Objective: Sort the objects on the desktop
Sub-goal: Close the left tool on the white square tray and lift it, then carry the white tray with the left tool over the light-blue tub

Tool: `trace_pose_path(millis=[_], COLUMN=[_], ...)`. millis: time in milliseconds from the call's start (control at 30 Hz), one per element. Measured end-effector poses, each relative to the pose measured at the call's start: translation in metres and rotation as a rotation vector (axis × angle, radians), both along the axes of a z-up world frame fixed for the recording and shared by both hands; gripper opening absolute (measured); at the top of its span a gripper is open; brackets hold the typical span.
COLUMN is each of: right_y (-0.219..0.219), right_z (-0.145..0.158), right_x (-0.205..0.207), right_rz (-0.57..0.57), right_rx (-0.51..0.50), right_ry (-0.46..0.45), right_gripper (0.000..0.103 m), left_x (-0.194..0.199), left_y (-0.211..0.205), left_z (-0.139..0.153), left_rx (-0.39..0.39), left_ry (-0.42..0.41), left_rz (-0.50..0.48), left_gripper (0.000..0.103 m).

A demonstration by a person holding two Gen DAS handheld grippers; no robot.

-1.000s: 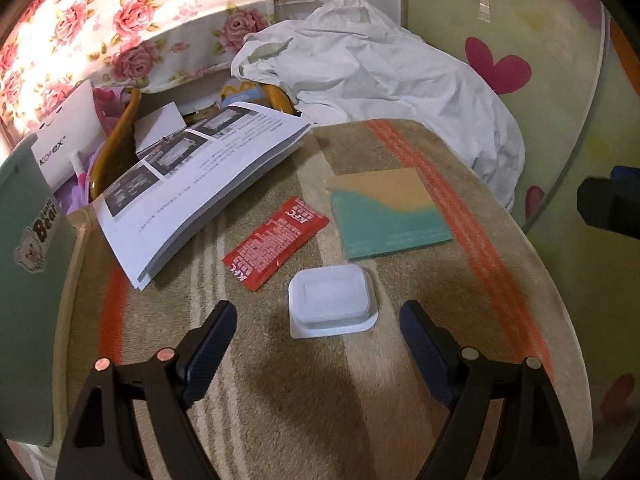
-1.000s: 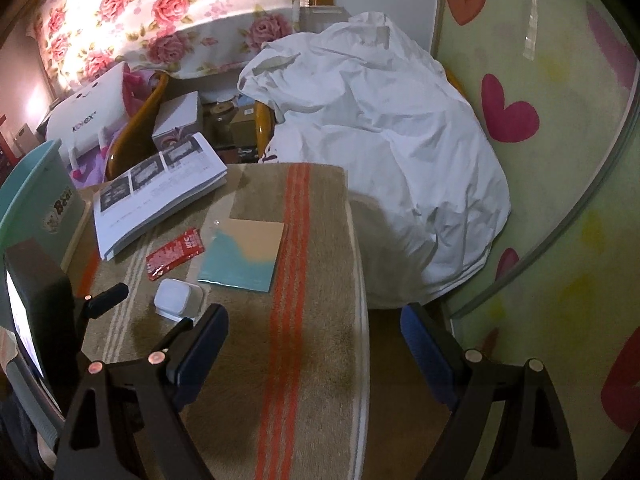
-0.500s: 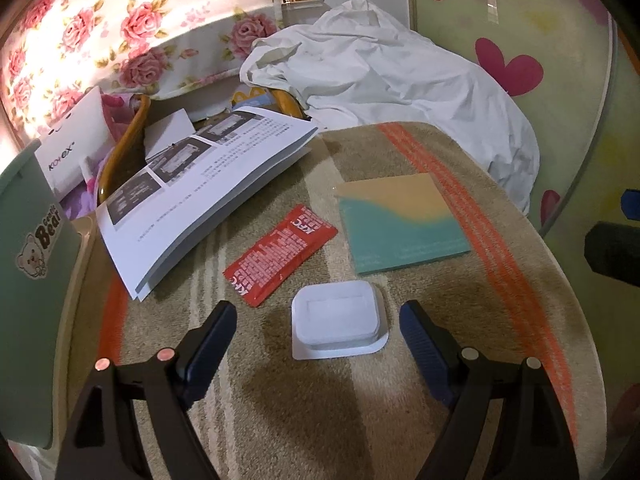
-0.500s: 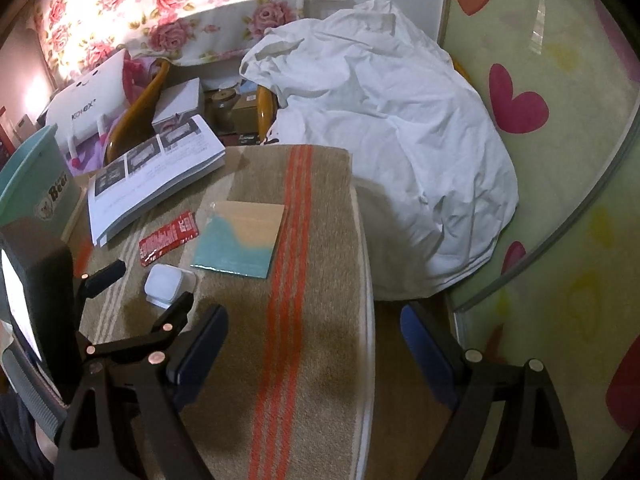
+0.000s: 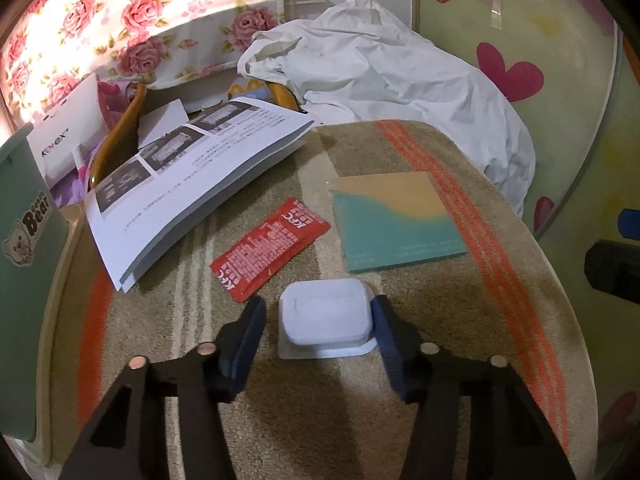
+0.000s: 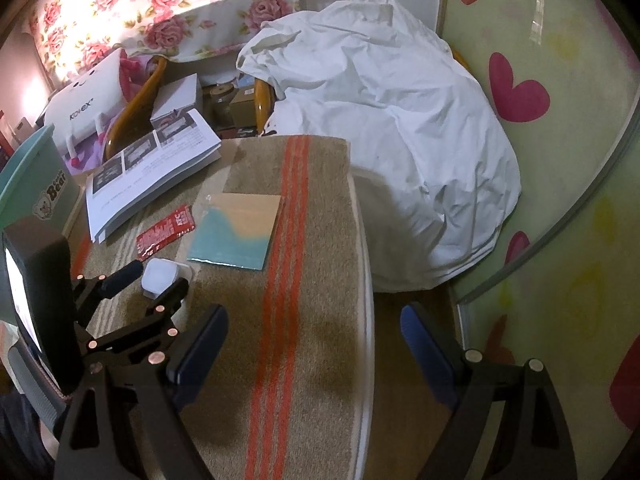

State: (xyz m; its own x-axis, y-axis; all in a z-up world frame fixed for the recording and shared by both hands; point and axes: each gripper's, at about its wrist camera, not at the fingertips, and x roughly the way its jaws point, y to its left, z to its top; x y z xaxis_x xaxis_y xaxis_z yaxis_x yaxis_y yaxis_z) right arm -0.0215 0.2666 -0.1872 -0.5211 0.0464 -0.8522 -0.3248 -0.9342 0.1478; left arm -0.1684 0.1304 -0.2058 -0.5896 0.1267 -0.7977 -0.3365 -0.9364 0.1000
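Your left gripper (image 5: 318, 316) has just been closing around the small white tub (image 5: 325, 315); its right pad touches, the left stands just off. The tub sits on the striped mat (image 5: 460, 320) beside the red KFC sachet (image 5: 270, 250). Your right gripper (image 6: 314, 340) gapes wide, empty.

The small tub (image 5: 325, 316) is sitting on the table mat (image 5: 460, 320), nearest the camera. Behind it, the sachet (image 5: 270, 250) is lying to the left and the card (image 5: 396, 222) to the right. The booklet (image 5: 192, 184) is lying behind the sachet, overhanging the mat's far-left edge.
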Motion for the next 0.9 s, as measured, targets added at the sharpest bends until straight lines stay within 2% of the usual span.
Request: trace_pose_path(millis=[33,533,900], right_y=[0.0,-0.004,-0.006], right_z=[0.0,0.001,0.014], right_x=[0.0,0.001,0.0], right_rz=[0.001,0.009,0.009], right_rx=[0.0,0.001,0.002], right_ry=[-0.001,-0.004,0.011], right_gripper=[0.091,0.091,0.091], left_x=[0.0,0.009,0.022], left_y=[0.001,0.012,0.031], left_z=[0.0,-0.001,0.02], left_rx=[0.001,0.017,0.023], left_ry=[-0.002,-0.004,0.033], left_rz=[-0.004,0.001,-0.007], left_gripper=[0.048,0.047,0.047])
